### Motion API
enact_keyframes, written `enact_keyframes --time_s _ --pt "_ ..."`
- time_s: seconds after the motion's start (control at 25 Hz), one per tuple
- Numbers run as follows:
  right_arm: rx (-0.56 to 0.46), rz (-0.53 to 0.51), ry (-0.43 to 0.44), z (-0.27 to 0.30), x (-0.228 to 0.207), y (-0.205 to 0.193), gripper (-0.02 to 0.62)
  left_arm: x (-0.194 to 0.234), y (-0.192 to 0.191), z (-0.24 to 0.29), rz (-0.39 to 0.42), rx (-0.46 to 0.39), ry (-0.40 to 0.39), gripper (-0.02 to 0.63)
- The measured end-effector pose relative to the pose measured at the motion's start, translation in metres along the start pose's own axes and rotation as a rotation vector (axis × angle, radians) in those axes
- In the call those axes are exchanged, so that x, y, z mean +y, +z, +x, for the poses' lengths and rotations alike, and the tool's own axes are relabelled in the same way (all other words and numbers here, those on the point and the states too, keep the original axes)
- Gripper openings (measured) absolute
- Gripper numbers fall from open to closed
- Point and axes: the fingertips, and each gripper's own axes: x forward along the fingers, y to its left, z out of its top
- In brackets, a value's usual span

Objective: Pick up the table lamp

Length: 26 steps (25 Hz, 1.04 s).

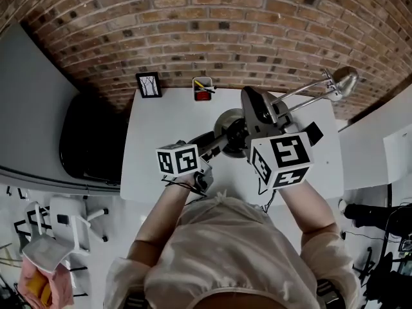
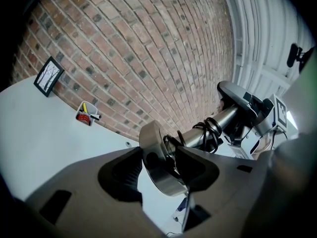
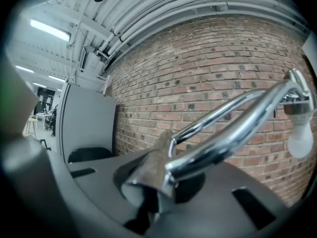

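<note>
The table lamp has a round metal base [image 1: 229,125], chrome arms and a silver head [image 1: 345,79] reaching to the right over the white table [image 1: 151,153]. My left gripper [image 1: 215,144] is shut on the rim of the base [image 2: 157,158], which stands on edge between its jaws. A stem [image 2: 218,120] wrapped with black cord runs from the base toward the right gripper [image 2: 246,114]. My right gripper [image 1: 267,108] is shut on the chrome arms [image 3: 233,128] near their lower end. The white bulb [image 3: 300,134] shows at the far right.
A small framed picture [image 1: 149,84] and a pen cup [image 1: 203,89] stand at the table's far edge against the brick wall. A black chair [image 1: 84,137] and a grey partition [image 1: 32,108] lie to the left. White chairs [image 1: 61,227] stand lower left.
</note>
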Motion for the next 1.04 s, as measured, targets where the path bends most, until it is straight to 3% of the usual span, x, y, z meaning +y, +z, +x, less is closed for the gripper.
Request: enact_keyframes --time_s 0.64,1.04 --pt "0.036 0.028 -0.039 -0.007 0.010 -0.020 0.026 0.008 -0.025 -0.009 -0.085 0.041 -0.024 0.207" --pt "0.048 0.006 -0.039 -0.008 0.022 -0.022 0.025 0.011 -0.032 -0.015 -0.079 0.059 -0.015 0.207"
